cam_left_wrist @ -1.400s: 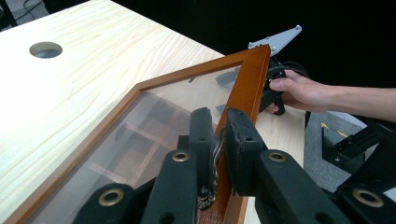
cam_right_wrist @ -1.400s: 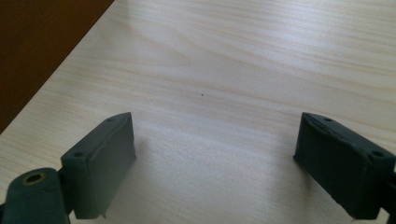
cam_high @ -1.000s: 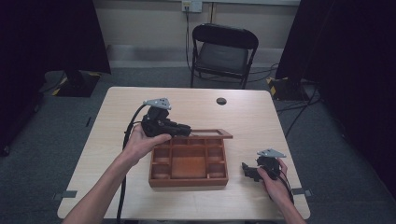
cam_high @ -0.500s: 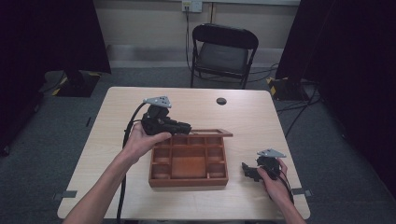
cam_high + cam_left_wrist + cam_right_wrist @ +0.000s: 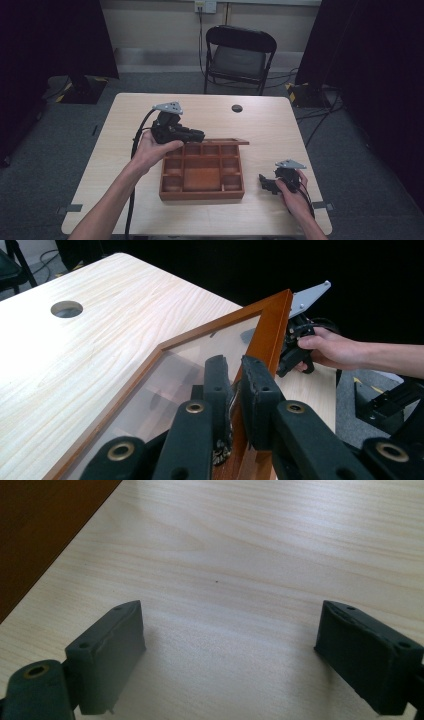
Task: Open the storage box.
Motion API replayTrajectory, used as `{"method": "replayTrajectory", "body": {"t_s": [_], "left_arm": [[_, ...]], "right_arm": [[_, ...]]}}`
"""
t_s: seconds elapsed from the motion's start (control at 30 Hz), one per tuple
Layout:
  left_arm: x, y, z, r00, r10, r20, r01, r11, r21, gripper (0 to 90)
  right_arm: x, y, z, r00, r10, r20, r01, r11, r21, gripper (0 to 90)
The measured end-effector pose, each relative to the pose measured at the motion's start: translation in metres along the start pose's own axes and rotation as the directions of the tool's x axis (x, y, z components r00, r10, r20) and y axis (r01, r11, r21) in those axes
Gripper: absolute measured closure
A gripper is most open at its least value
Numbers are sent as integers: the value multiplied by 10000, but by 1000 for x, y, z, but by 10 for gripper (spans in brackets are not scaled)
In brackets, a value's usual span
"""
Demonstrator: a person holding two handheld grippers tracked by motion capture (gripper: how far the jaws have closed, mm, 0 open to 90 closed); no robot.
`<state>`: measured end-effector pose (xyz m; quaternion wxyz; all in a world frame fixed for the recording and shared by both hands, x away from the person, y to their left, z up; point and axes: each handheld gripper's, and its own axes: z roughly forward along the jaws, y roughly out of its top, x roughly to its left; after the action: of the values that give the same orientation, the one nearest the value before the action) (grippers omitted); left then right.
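Note:
A brown wooden box (image 5: 200,194) with several compartments sits on the table's near middle. Its glass lid (image 5: 225,142), framed in wood, stands raised along the box's far edge. My left gripper (image 5: 200,135) is at the box's far left corner. In the left gripper view that gripper (image 5: 232,365) is shut on the lid's wooden frame (image 5: 272,325), beside the glass pane (image 5: 200,357). My right gripper (image 5: 261,181) rests on the table just right of the box. In its own view it (image 5: 230,630) stands open over bare wood, with the box's side (image 5: 35,530) at the left.
A round cable hole (image 5: 236,108) lies in the light wooden table (image 5: 280,135) beyond the box. A black folding chair (image 5: 240,52) stands behind the far edge. Dark curtains hang on both sides. A cable trails from the left gripper off the near edge.

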<state>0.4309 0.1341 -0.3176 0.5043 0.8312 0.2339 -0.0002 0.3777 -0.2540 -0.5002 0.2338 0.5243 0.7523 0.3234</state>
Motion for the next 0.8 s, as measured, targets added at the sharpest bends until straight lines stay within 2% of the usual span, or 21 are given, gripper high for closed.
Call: {"method": "replayTrajectory", "body": {"t_s": [0.33, 0.8], "left_arm": [[-1, 1, -1, 9998, 187, -115, -188, 9998, -109, 826], [3, 6, -1, 9998, 126, -150, -128, 9998, -119, 836]], "right_arm": [[0, 0, 0, 10000, 1, 0, -1, 10000, 0, 112], [0, 0, 0, 10000, 3, 2, -3, 10000, -1, 112]]}}
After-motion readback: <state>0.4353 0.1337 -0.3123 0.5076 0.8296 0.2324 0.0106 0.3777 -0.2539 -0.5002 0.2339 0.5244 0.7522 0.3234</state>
